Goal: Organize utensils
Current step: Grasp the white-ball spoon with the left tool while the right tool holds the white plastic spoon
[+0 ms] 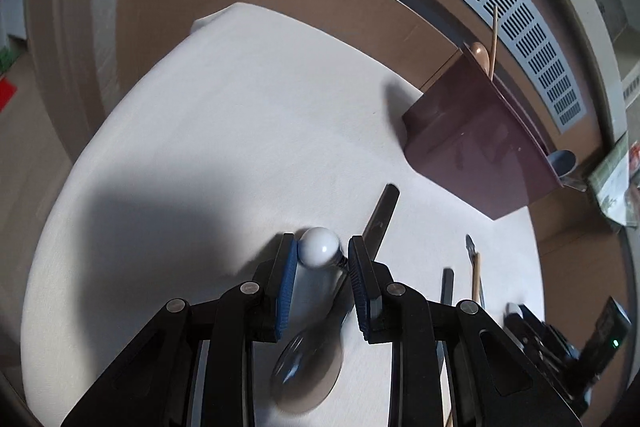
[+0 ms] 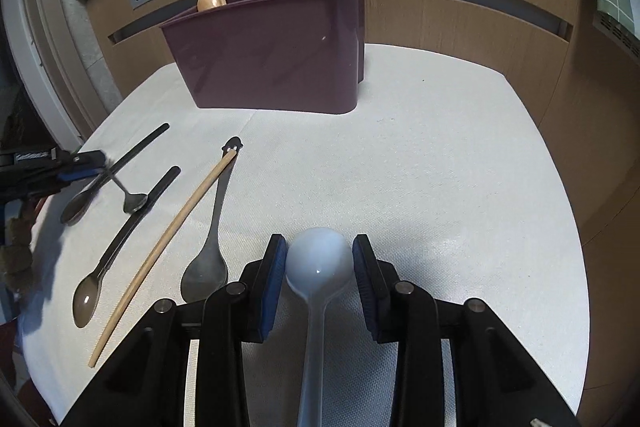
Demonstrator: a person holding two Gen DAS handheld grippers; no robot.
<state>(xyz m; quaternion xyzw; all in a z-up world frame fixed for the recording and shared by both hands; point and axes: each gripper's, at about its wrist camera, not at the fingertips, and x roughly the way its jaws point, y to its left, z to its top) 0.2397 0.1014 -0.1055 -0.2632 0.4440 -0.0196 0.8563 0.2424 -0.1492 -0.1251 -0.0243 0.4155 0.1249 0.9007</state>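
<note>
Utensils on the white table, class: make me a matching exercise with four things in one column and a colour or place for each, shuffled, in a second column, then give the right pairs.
Column one:
1. utensil caddy
2. chopstick
3. ladle-shaped spoon
4. wooden spoon

Column two:
A. standing inside the holder at the back
B. between the fingers of the right hand-held gripper
C. dark maroon plastic
D. lying on the cloth, its tip across a grey metal spoon

Pairs: 1-C, 2-D, 3-B, 4-A
</note>
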